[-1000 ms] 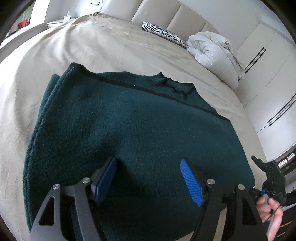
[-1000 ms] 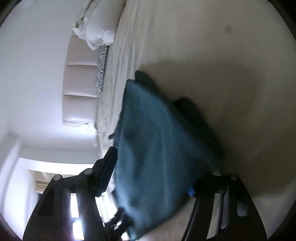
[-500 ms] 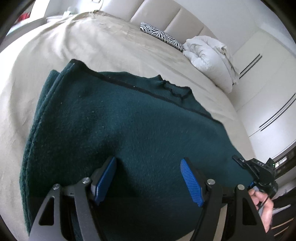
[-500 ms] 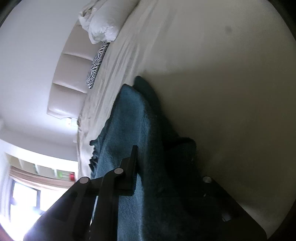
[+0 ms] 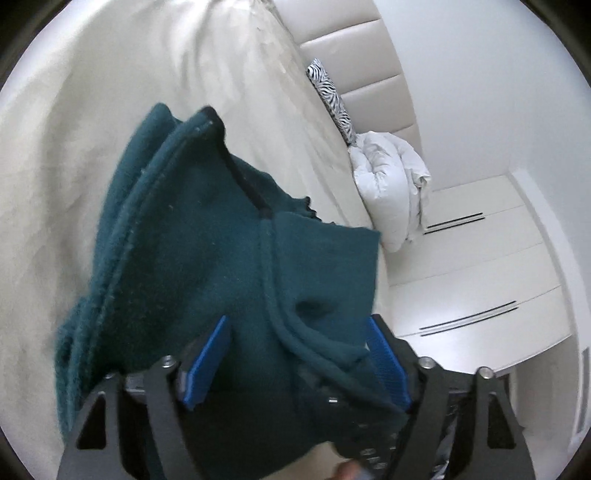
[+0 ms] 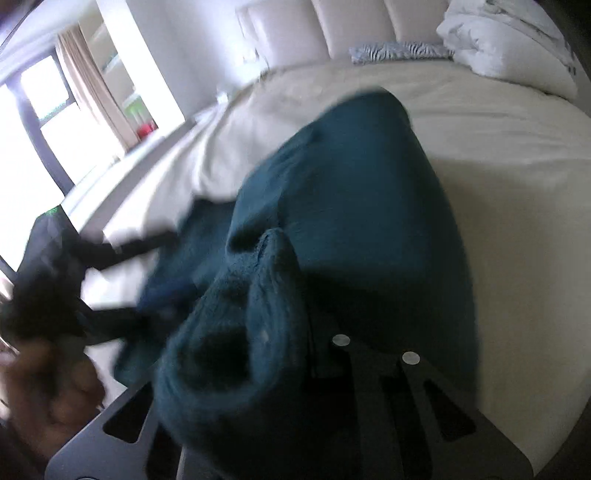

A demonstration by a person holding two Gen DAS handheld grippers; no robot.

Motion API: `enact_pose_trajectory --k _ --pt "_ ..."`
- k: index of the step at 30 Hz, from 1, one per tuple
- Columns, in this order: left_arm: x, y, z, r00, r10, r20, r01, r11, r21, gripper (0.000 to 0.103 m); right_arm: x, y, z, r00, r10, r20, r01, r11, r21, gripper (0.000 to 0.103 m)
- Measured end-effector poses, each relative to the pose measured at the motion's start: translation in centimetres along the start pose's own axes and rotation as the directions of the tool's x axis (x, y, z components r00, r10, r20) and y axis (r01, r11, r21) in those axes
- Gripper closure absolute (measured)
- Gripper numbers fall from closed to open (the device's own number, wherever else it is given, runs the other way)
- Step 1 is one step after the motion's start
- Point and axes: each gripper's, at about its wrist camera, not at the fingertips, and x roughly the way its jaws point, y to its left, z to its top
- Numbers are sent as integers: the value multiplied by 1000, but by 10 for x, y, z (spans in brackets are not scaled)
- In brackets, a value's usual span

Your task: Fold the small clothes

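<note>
Dark teal fleece sweater, black-trimmed collar; bunched and folded over itself, layered edges showing; one fold draped between the left tool's blue pads; a thick roll heaped over the right tool, hiding its tips; remainder on the bed ahead.

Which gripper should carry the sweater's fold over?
Right, probably. The right gripper is bunched in the dark green fleece sweater, apparently clamped on it. The left gripper is wide open, with fabric only draped between its blue pads.

Both wrist cameras look closely over the sweater toward the headboard.
</note>
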Motion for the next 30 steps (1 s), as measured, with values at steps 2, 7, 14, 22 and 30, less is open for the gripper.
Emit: enact_pose_trajectory --k 2,7,14,22,30 --pt "4 -4 1 1000 -6 -5 6 1000 -4 11 -2 2 -3 1000 -18 25 19 1000 -21 91" --pt "24 -18 10 997 57 -43 -58 998 -24 5 -9 24 -12 992 -105 72 118 969 -218 91" --pt "64 -35 22 963 184 -199 -175 982 63 48 -13 51 -30 975 -166 148 216 867 -450 91" --pt "67 -30 30 949 197 -246 -178 979 96 91 -42 41 -55 980 -121 157 187 823 -536 87" --pt "29 -36 49 966 176 -189 -153 979 132 91 -75 62 -74 975 -66 211 180 793 -583 92"
